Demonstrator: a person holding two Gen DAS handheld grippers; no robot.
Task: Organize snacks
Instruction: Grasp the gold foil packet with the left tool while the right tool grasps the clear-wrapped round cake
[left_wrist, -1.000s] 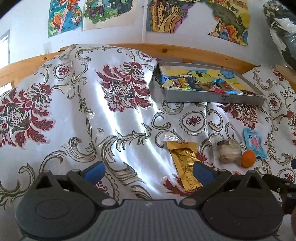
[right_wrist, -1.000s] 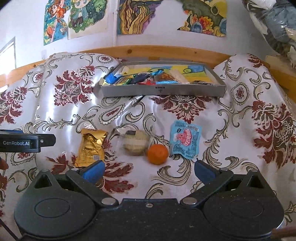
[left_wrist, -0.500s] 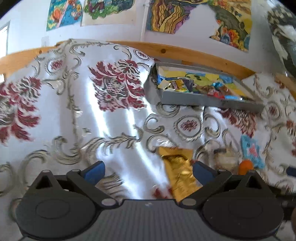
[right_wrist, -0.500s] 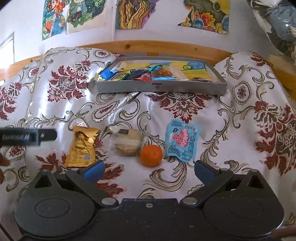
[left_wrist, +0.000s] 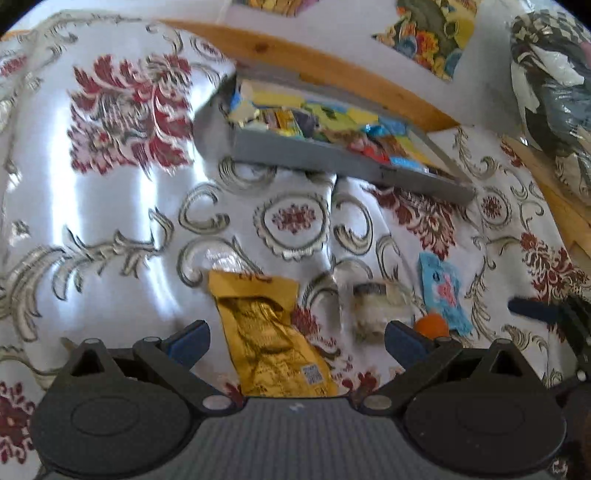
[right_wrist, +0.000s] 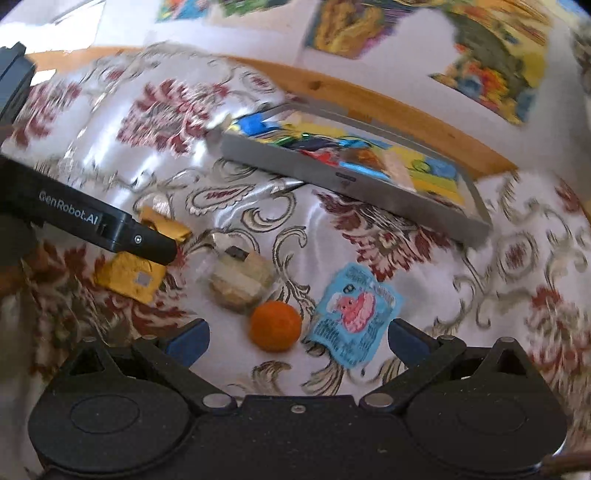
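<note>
Both grippers hang with fingers apart, holding nothing: the left gripper (left_wrist: 295, 334) straddles the crinkled gold foil packet (left_wrist: 267, 332); the right gripper (right_wrist: 297, 334) frames the small orange fruit (right_wrist: 275, 325) and blue printed sachet (right_wrist: 352, 315); all lie loose on the floral cloth (left_wrist: 110, 221), likely bound for the grey snack-filled tray (right_wrist: 332, 173) beyond.

Under everything you have a shiny white cloth (left_wrist: 110, 206) patterned with dark red flowers and grey-gold scrolls, lying in soft folds. Behind it runs a light wooden rail (left_wrist: 332, 70), against a white wall (right_wrist: 406, 70) hung with bright cartoon posters (right_wrist: 491, 62). At your far right sits a crumpled plastic-wrapped bundle (left_wrist: 554, 85), too blurred to identify.
</note>
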